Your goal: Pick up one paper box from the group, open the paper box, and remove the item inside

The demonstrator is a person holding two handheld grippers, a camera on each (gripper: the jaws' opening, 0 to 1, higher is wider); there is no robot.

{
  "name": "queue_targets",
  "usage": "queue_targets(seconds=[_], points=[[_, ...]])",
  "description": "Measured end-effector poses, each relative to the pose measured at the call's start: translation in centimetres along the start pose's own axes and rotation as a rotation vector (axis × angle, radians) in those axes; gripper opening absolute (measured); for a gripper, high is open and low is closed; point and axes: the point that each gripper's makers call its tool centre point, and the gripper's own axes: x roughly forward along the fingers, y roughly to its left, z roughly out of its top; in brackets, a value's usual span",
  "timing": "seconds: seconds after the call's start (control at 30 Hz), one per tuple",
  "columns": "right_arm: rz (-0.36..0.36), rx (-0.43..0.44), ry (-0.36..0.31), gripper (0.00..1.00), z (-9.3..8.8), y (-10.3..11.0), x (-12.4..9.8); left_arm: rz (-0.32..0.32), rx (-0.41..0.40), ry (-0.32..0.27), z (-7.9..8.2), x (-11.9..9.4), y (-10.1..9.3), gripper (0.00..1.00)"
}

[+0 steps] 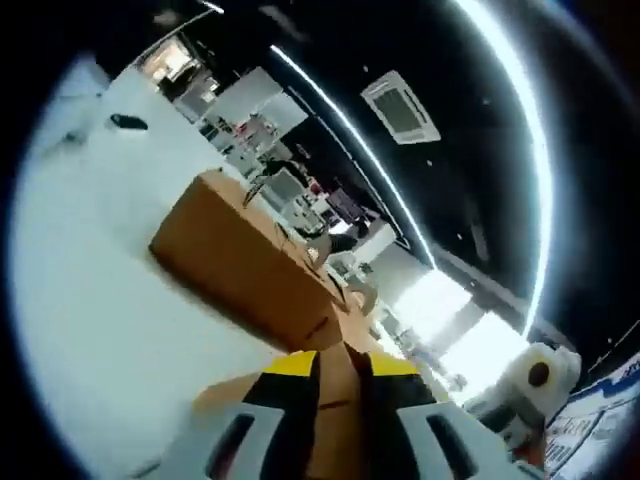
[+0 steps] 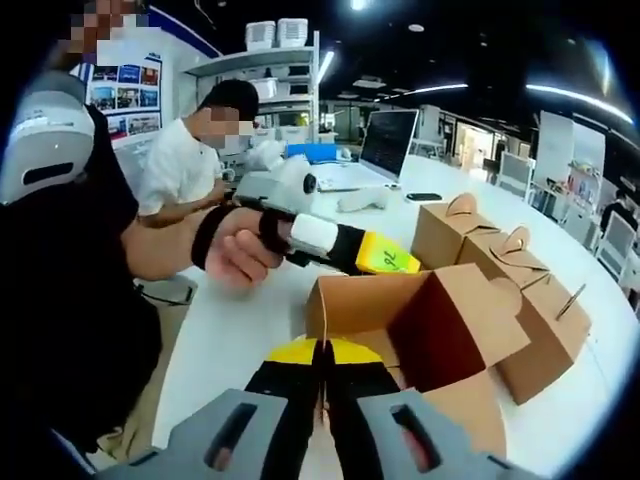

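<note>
Nearest the right gripper (image 2: 322,375), the open paper box (image 2: 400,320) sits on the white tabletop (image 2: 230,330); the gripper's fingers are clenched on the box's near edge. The left gripper (image 2: 385,255) reaches in at the box's far rim; its own view shows fingers grasping brown card. Thin card looks light, creasing easily, so edges suit best. Beyond the open box stand three closed boxes (image 2: 455,230). Farther off, a laptop (image 2: 385,140).
</note>
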Motion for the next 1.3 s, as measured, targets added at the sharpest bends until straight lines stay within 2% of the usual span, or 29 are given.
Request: queue_targets(seconds=[0.03, 0.07, 0.23, 0.4, 0.47, 0.57, 0.63, 0.67, 0.73, 0.77, 0.83, 0.9, 1.0, 1.1, 1.13, 1.17, 1.3], points=[[0.0, 0.0, 0.0, 0.04, 0.0, 0.0, 0.0, 0.0, 0.0, 0.0, 0.0, 0.0, 0.0, 0.21], [0.003, -0.008, -0.002, 0.04, 0.1, 0.0, 0.0, -0.012, -0.052, 0.004, -0.2, 0.1, 0.3, 0.21], [-0.021, -0.054, -0.007, 0.07, 0.1, 0.3, 0.1, 0.003, 0.089, -0.002, 0.1, -0.1, 0.0, 0.22], [-0.11, -0.059, -0.046, 0.19, 0.7, -0.7, -0.8, 0.02, 0.095, 0.023, 0.3, -0.2, 0.1, 0.22], [-0.156, -0.023, -0.112, 0.19, 1.8, -1.2, -1.9, 0.023, 0.093, 0.034, 0.2, -0.1, 0.3, 0.22], [-0.19, 0.081, -0.296, 0.19, 4.4, -2.2, -3.6, 0.028, 0.119, 0.041, 0.2, 0.0, 0.2, 0.22], [-0.283, 0.164, -0.368, 0.19, 4.8, -4.1, -5.1, 0.033, 0.133, 0.046, 0.3, 0.0, 0.2, 0.22], [-0.358, 0.196, -0.366, 0.19, 4.3, -5.4, -5.8, 0.035, 0.138, 0.048, 0.3, 0.0, 0.2, 0.22], [-0.53, 0.224, -0.299, 0.21, 2.2, -7.6, -6.9, 0.036, 0.135, 0.045, 0.2, 0.0, 0.2, 0.22], [-0.57, 0.225, -0.28, 0.23, 1.6, -8.1, -7.1, 0.035, 0.131, 0.043, 0.2, 0.1, 0.3, 0.22], [-0.606, 0.303, -0.271, 0.26, 0.5, -8.3, -7.0, 0.033, 0.131, 0.035, 0.2, 0.0, 0.2, 0.22], [-0.619, 0.313, -0.289, 0.27, 0.5, -8.1, -6.8, 0.035, 0.14, 0.03, 0.2, 0.1, 0.2, 0.22], [-0.622, 0.348, -0.311, 0.27, 0.1, -7.8, -6.1, 0.059, 0.205, 0.018, 0.3, -0.1, 0.1, 0.22], [-0.638, 0.393, -0.278, 0.27, -1.3, -7.8, -5.1, 0.066, 0.225, 0.014, 0.3, -0.2, 0.1, 0.22], [-0.641, 0.393, -0.276, 0.27, -1.5, -7.9, -4.9, 0.067, 0.228, 0.015, 0.4, -0.3, 0.2, 0.22], [-0.643, 0.398, -0.309, 0.26, -1.2, -8.0, -4.8, 0.068, 0.228, 0.016, 0.4, -0.4, 0.3, 0.22], [-0.628, 0.42, -0.326, 0.25, -1.2, -8.4, -4.5, 0.055, 0.196, 0.015, 0.3, -0.4, 0.4, 0.22]])
